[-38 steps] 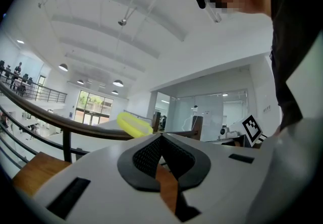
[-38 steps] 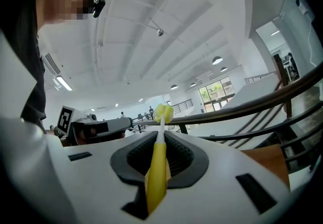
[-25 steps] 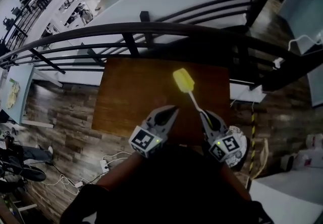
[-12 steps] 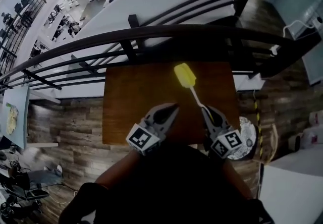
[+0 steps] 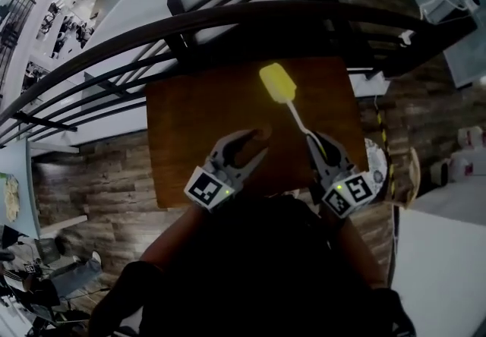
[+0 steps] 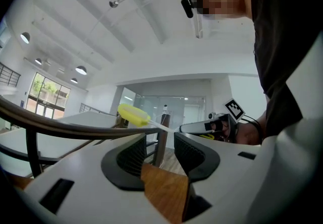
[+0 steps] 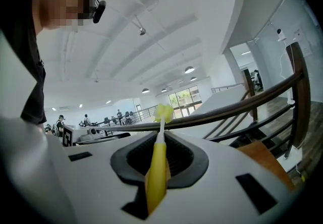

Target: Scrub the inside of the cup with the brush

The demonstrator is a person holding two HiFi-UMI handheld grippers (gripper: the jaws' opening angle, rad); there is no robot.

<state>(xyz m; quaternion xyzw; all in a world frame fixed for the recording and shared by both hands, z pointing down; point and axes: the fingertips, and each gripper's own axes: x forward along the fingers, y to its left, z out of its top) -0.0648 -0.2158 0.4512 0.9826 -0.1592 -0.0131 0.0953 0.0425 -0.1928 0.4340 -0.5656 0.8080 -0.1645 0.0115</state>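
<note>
Head view: A brown wooden table (image 5: 190, 123) stands on plank flooring (image 5: 83, 168). A dark curved railing (image 5: 114, 51) runs just past its far edge, with an open hall below. The left gripper (image 5: 258, 143) hangs over the near half of the table. Its jaws are spread and have just been opening, where one second ago they lay together. Nothing is between them. The right gripper (image 5: 315, 142) is near the table's right edge and pinches the brush (image 5: 278, 83) by its handle. The yellow brush head is over the far part of the table, short of the railing. The table surface to the left of both grippers is bare.

Left gripper view: The jaws stand apart, and only a table corner and a railing post show through the gap. The brush crosses ahead, level with the top rail.

Right gripper view: The pads are clamped on the yellow handle, with the stem pointing forward. Rails close off the right side.
</note>
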